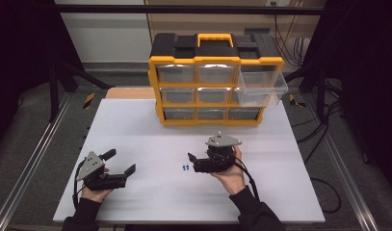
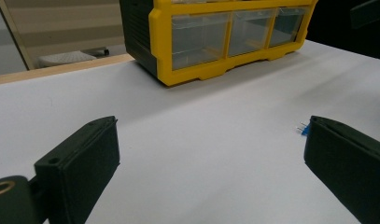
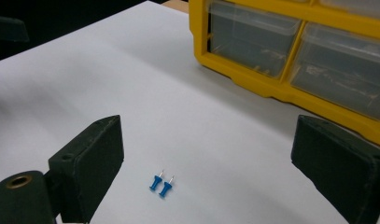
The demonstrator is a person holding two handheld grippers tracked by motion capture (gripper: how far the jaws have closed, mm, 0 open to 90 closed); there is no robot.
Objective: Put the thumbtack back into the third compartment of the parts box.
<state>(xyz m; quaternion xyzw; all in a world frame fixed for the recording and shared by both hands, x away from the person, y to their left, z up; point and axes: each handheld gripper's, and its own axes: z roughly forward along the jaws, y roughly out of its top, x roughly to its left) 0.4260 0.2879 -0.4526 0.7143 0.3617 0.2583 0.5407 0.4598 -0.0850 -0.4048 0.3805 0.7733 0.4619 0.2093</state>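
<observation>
The pushpins [image 3: 160, 185] had glossy blue plastic heads and thin metal points. The bench [image 1: 150, 192] looked smooth matt white, and the organizer [image 1: 216, 85] was shiny yellow plastic with clear drawers.

We find no readable text, label, brand or number anywhere: the yellow drawer cabinet [image 1: 215, 86] at the far side of the white table [image 1: 150, 202] bears no legible marking.

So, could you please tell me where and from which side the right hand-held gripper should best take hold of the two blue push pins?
Probably by the plastic heads, from above. The blue push pins lie flat, side by side, metal tips pointing toward the yellow organizer. The open right hand-held gripper could close across both heads at once.
</observation>
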